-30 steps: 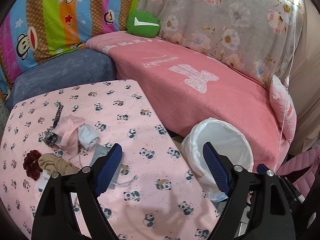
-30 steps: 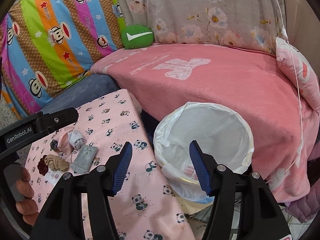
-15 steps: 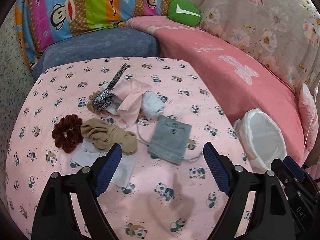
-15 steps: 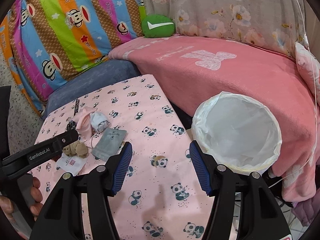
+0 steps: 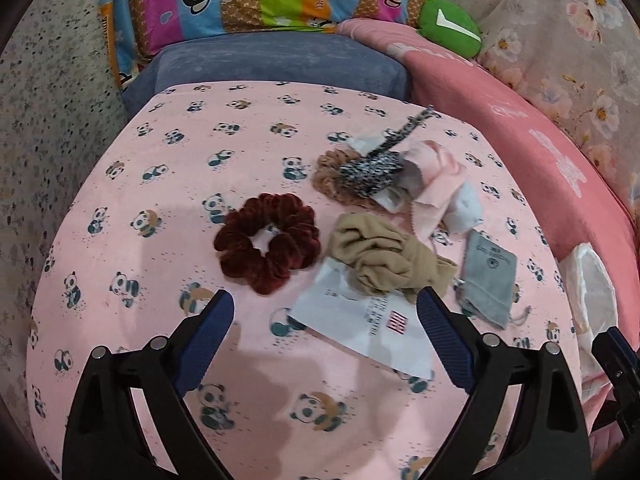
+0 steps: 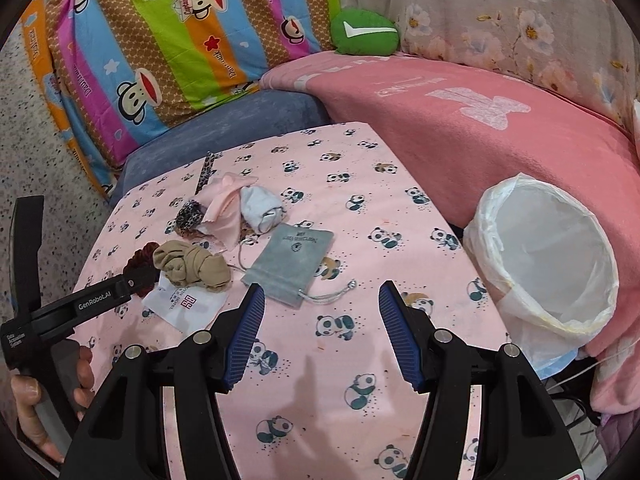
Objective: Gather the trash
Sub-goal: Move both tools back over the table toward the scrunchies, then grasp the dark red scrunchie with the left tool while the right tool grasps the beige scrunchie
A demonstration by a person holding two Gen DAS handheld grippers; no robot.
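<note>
The left gripper (image 5: 322, 314) stood wide open with nothing between its blue pads, hovering over the near edge of a white paper slip (image 5: 362, 322) with a red mark. The slip lay flat on the panda-print pink cloth (image 5: 160, 184), partly tucked under a bunched tan fabric piece (image 5: 384, 260) just beyond it. Left of the tan piece sat a dark red scrunchie (image 5: 266, 240); farther off lay a brown scrunchie (image 5: 332, 178) with a black-and-white speckled tie (image 5: 372, 170) across it, touching a pale pink cloth scrap (image 5: 434, 184) and a small white wad (image 5: 466, 210). A grey drawstring pouch (image 5: 486, 276) lay to the right of the tan piece. The right gripper (image 6: 322, 330) was likewise wide open and empty, held above bare cloth near the pouch (image 6: 290, 266). The white-lined trash bin (image 6: 544, 264) stood to the right, off the cloth's edge, against the pink blanket (image 6: 480, 132). A green cushion (image 6: 364, 32) rested at the far back.
</note>
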